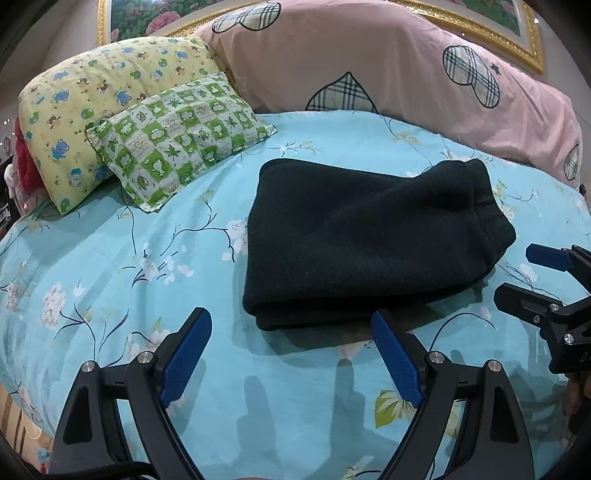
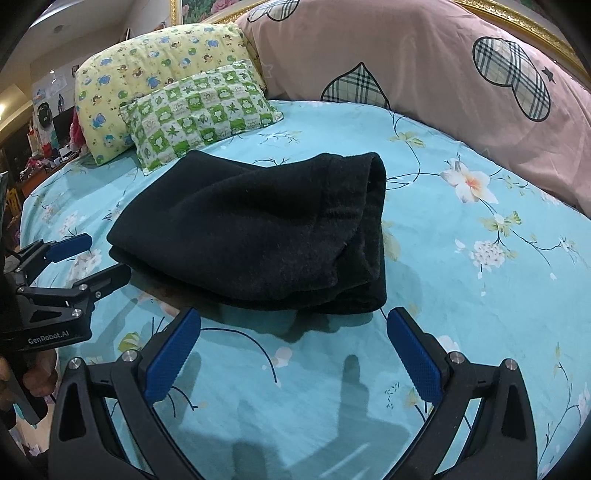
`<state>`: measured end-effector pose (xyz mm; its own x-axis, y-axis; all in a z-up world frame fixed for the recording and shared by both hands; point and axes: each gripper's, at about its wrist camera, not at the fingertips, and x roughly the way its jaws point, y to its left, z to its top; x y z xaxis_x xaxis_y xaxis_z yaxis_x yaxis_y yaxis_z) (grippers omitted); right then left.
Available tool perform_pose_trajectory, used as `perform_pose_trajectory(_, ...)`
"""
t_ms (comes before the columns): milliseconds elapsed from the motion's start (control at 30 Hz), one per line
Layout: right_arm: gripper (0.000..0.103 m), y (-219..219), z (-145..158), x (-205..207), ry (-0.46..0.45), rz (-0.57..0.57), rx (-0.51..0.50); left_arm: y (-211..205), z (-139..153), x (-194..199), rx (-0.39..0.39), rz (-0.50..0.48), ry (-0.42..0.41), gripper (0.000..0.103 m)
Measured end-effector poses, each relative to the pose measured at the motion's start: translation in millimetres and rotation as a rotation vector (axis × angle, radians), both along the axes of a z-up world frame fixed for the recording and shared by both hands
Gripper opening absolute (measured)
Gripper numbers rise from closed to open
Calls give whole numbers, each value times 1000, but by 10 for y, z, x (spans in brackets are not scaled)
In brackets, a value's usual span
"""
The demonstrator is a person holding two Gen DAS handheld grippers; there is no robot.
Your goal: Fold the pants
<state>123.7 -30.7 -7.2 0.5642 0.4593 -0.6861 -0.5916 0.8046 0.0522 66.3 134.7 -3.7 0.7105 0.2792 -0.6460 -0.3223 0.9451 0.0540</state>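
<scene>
Nearest to us in each wrist view are the gripper's own two blue-padded fingers, spread wide with nothing between them. The left gripper [image 1: 291, 325] hangs over bare sheet [image 1: 110, 258]; its bases are cut off by the lower frame edge. The right gripper [image 2: 293, 325] stands likewise, jaws apart and empty. Each also shows in the other's view, at the frame edge and partly cropped, where its fingers are again apart.

Just beyond the fingertips lie the pants [image 1: 369, 236], one pair, black, folded into a thick rectangular bundle on the blue flowered sheet. We count no other garment. In the left view the near fold edge sits just past the right fingertip, apart from the pads. In the right view the bundle's near edge lies just ahead of the gap between the fingers, not touching them. How many layers the bundle has we cannot tell; the dark cloth hides its folds.

Farther back we count three pillows: a green checked pillow [image 1: 177, 140] leaning on a yellow pillow [image 1: 92, 96], and a long pink pillow [image 1: 369, 59]. Behind these, a gilt picture frame [image 1: 517, 33] is cut off at the top.
</scene>
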Motion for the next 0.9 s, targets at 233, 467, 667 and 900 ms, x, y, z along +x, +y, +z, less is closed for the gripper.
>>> perform_pose_trajectory(233, 101, 5, -2, -8, -6, -1, -8, -42, -22, 21, 10, -8, 5, 89)
perform_pose_trajectory(467, 101, -7, 20, -27, -18, -12, -3, -49, -22, 28, 14, -7, 6, 89)
perform_pose_trajectory(667, 101, -32, 29, 0, -17, -25, 5, -49, -17, 35, 18, -5, 5, 89)
perform_pose_trajectory(900, 101, -43, 58, 1, -17, -32, 19, -47, 29, 38, 20, -6, -7, 90)
